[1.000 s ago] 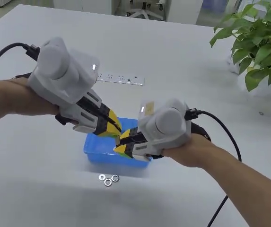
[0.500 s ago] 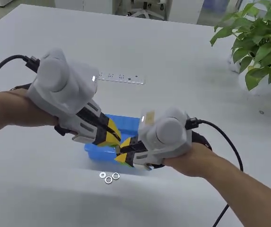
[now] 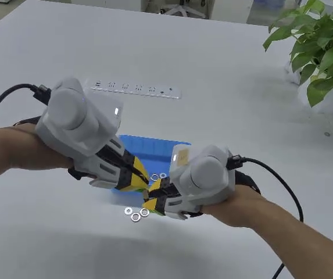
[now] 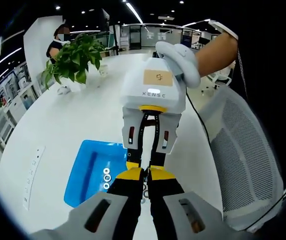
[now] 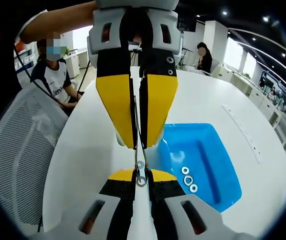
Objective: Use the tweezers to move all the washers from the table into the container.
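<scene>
Steel tweezers (image 5: 138,152) being pinched in left gripper (image 3: 137,177), long axis pointing toward right gripper (image 3: 152,203), whose jaws are sitting near-closed, grip unclear; washers (image 3: 136,214) lying just by both tips, container (image 3: 149,148) just beyond

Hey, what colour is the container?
The container is blue, clearest in the right gripper view.

Container (image 3: 154,150) is coloured blue, washers (image 3: 135,216) and tweezers (image 5: 136,131) silver, table (image 3: 224,70) white; left gripper (image 3: 144,179) and right gripper (image 3: 150,203) are tipped yellow-black.
</scene>
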{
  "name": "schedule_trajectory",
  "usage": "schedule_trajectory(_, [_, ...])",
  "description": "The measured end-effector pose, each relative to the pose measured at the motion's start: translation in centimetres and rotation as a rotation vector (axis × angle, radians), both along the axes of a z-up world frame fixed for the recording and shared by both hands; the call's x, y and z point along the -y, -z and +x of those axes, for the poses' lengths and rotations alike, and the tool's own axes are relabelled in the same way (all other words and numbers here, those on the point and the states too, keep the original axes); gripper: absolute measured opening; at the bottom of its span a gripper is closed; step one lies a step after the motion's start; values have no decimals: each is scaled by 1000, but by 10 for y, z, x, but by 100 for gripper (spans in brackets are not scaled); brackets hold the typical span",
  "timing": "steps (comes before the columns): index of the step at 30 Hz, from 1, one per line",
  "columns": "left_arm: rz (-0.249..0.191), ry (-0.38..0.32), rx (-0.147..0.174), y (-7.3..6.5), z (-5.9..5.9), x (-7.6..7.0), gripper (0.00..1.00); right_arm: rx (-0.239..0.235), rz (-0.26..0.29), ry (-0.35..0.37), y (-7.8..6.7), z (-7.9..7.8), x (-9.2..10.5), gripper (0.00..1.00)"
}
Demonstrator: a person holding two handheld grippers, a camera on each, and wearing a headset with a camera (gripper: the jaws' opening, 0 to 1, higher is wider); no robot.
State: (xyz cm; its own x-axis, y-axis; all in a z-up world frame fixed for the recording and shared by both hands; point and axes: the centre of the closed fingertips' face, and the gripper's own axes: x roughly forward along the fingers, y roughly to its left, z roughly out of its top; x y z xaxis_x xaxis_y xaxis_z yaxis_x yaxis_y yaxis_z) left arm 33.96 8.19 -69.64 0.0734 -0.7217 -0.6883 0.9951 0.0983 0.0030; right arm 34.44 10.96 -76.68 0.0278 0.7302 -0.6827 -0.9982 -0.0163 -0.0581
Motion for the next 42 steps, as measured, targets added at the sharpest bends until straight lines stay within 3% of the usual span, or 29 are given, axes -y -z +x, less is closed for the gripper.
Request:
schedule_trajectory(18, [2,-28,-39,22,-3,-3,7,-30,-17,-24,24,-6,-2,12])
schedule_trajectory(33, [-4,-37,-51,27,0,-2,7,-47,-19,-22,31,-5,-3,12])
schedule_trajectory(42, [-11,-45,-42,27,5,1,6,-48,-19,-3,32,-3,-2,10])
